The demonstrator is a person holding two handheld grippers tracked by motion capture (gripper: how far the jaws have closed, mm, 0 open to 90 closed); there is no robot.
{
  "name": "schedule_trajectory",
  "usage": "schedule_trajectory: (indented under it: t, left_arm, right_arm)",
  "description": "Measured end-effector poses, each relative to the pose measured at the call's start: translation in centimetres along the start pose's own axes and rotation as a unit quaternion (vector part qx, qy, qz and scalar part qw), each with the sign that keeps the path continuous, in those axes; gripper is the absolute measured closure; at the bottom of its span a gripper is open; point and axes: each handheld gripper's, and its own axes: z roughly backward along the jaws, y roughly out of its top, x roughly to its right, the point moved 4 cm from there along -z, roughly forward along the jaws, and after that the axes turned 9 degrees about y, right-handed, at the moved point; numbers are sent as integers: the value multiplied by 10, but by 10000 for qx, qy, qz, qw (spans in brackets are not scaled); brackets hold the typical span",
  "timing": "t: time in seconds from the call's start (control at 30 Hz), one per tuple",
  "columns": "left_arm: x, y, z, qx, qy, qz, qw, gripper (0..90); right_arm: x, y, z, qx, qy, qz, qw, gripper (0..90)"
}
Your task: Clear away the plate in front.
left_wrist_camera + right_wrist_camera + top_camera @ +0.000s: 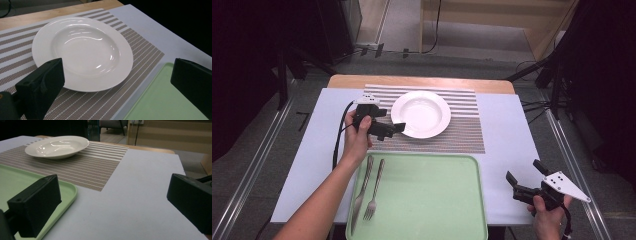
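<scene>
Two grippers, one per hand. Left gripper (pixel 395 128): forearm stretched forward from the bottom edge over the tray (pixel 432 200), hand (pixel 358 135) raised above the mat (pixel 467 125), jaws spread wide and empty, one tip at the near-left rim of the plate (pixel 421 114). Plate: white, deep, upright on the mat, beyond the tray. Right gripper (pixel 524 177): held low at the table's near right corner, jaws apart, empty. Knife (pixel 361 192) and fork (pixel 374 192): side by side in the tray's left part.
</scene>
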Motion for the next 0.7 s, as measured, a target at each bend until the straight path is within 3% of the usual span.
schedule_trajectory:
  t: [0.7]
  left_arm:
    - [-26, 8, -21, -78, 88, 292, 9995, 0]
  right_arm:
    - [0, 1, 0, 28, 20, -31, 10000, 0]
